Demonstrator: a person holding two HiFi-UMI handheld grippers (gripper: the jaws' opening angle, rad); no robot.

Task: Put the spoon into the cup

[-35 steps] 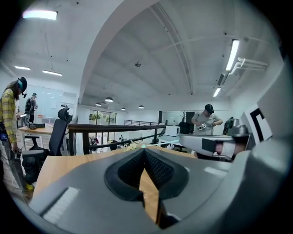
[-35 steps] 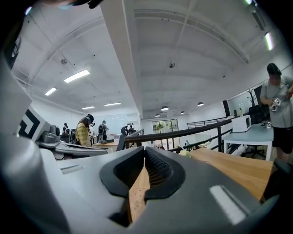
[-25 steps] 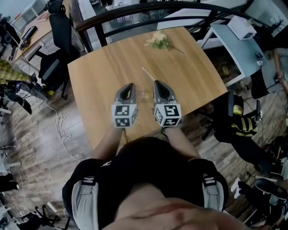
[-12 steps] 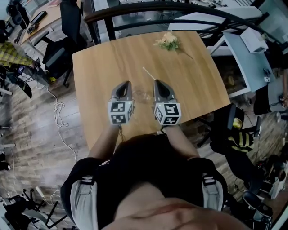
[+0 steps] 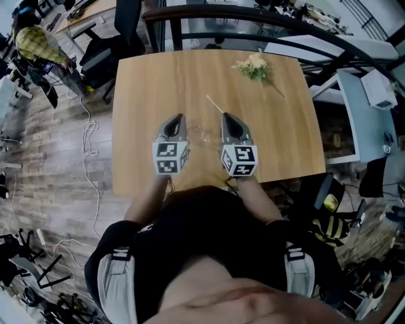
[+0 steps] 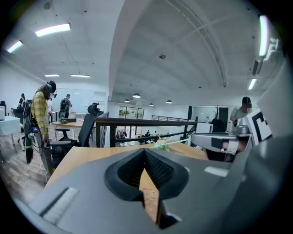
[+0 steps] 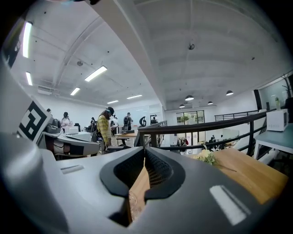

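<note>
On the wooden table a clear glass cup stands between my two grippers. My right gripper is to the cup's right and is shut on the near end of a thin pale spoon, which sticks out forward and to the left. From the left gripper view the right gripper is at the right, and the spoon reaches out from its tip. My left gripper is to the cup's left, its jaws closed with nothing between them. In the right gripper view the spoon is hidden.
A small bunch of pale flowers lies near the table's far right corner. Behind the table runs a dark railing. Office chairs stand at the far left. People stand at desks in the distance.
The head view has swung, so the table and flowers have shifted right in the picture. Both grippers stay beside the cup and the spoon stays in the right one.
</note>
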